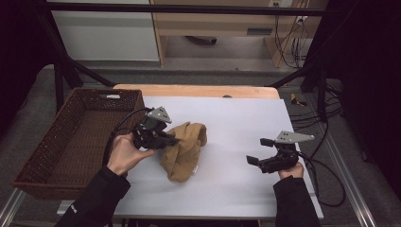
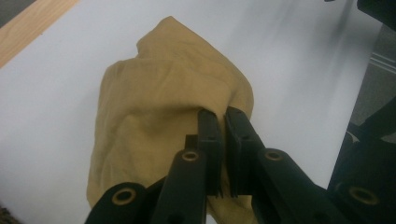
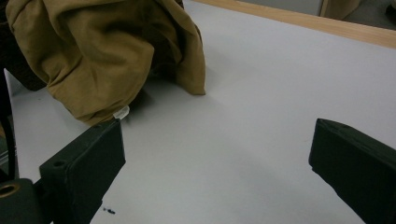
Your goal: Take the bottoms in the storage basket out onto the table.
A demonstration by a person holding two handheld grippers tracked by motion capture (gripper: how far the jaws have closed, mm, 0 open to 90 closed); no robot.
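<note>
On the white table top point(image 1: 236, 118), left gripper point(image 2: 223, 122) is pinching a fold of tan cloth point(image 1: 183, 149), right gripper point(image 1: 259, 151) is waiting with jaws spread; next move likely calling for a lift toward wicker basket point(image 1: 71, 142).

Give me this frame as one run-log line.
left gripper: shut on crumpled tan cloth | right gripper: open, empty, apart from cloth | brown wicker basket: at left table edge

cloth point(image 2: 154, 107): its near fold was hidden behind the left hand-held gripper point(image 2: 223, 116).
cloth tag point(image 3: 121, 112): white, too small to read.
basket point(image 1: 33, 161): its 7 o'clock corner was dim, the weave unclear.
right hand-held gripper point(image 3: 219, 154): cut off at the 5 o'clock edge.
</note>
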